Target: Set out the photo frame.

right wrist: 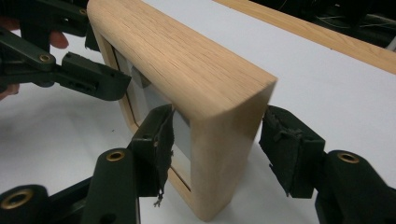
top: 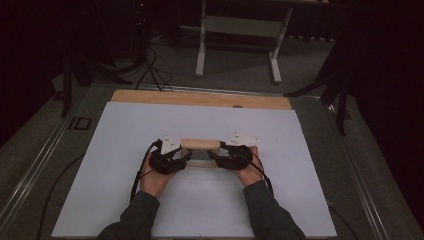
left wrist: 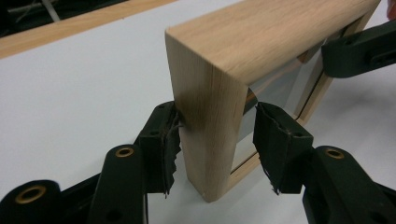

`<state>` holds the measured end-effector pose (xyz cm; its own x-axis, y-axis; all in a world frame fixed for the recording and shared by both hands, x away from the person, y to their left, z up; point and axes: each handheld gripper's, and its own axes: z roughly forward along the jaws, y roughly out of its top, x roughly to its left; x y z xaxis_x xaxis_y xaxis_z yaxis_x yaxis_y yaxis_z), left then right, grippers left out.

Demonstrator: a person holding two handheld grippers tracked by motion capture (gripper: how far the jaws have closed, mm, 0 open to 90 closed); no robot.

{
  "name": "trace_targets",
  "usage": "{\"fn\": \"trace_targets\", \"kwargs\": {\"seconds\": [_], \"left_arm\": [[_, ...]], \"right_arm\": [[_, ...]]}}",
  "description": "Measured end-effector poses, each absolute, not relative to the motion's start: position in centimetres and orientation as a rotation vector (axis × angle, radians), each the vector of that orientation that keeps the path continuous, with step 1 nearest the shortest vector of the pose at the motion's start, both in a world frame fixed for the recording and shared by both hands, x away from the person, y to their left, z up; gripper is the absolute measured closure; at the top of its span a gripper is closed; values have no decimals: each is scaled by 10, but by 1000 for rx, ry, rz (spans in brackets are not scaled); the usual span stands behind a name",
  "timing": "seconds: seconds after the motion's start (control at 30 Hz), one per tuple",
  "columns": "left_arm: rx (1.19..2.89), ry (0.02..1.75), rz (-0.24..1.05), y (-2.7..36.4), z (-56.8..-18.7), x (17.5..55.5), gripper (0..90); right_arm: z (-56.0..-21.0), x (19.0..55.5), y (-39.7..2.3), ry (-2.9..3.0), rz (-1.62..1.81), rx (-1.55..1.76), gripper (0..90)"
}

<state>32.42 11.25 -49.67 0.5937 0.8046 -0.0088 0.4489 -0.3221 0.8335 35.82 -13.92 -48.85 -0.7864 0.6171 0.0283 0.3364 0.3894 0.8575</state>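
Wooden frame [top: 200, 146] stands upright on our white mat [top: 125, 150]; left gripper [left wrist: 217, 140] and right gripper [right wrist: 217, 144] straddle its ends, jaws spread, pads barely touching.

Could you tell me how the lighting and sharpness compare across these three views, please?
High view: dim, the room beyond the white table nearly black, the wooden frame small and soft. Left gripper view: bright, the frame sharp, a faint reflection in its glass. Right gripper view: bright, the frame's near corner slightly blurred, the fingers sharper.
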Motion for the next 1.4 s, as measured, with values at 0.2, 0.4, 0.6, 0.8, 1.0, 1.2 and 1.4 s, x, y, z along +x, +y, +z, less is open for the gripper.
{"fn": "trace_targets", "kwargs": {"seconds": [0.2, 0.4, 0.6, 0.8, 1.0, 1.2, 1.4], "left_arm": [[1950, 1005, 497, 115, -499, 326, 516], [1926, 1013, 471, 119, -501, 330, 530], [1908, 1021, 463, 119, -504, 334, 534], [1910, 1033, 466, 120, -506, 336, 538], [1902, 1053, 460, 118, -508, 338, 534], [1917, 1062, 447, 117, -511, 340, 515], [1921, 1069, 439, 117, -512, 341, 494]], "right_arm": [[-491, 359, -144, 2363, 1355, 856, 456], [-491, 361, -147, 2357, 1373, 883, 498], [-494, 362, -143, 2365, 1363, 900, 508], [-496, 364, -143, 2368, 1343, 921, 516], [-499, 366, -143, 2376, 1325, 936, 513], [-501, 368, -142, 2383, 1319, 945, 498], [-501, 369, -143, 2376, 1313, 963, 491]]}}
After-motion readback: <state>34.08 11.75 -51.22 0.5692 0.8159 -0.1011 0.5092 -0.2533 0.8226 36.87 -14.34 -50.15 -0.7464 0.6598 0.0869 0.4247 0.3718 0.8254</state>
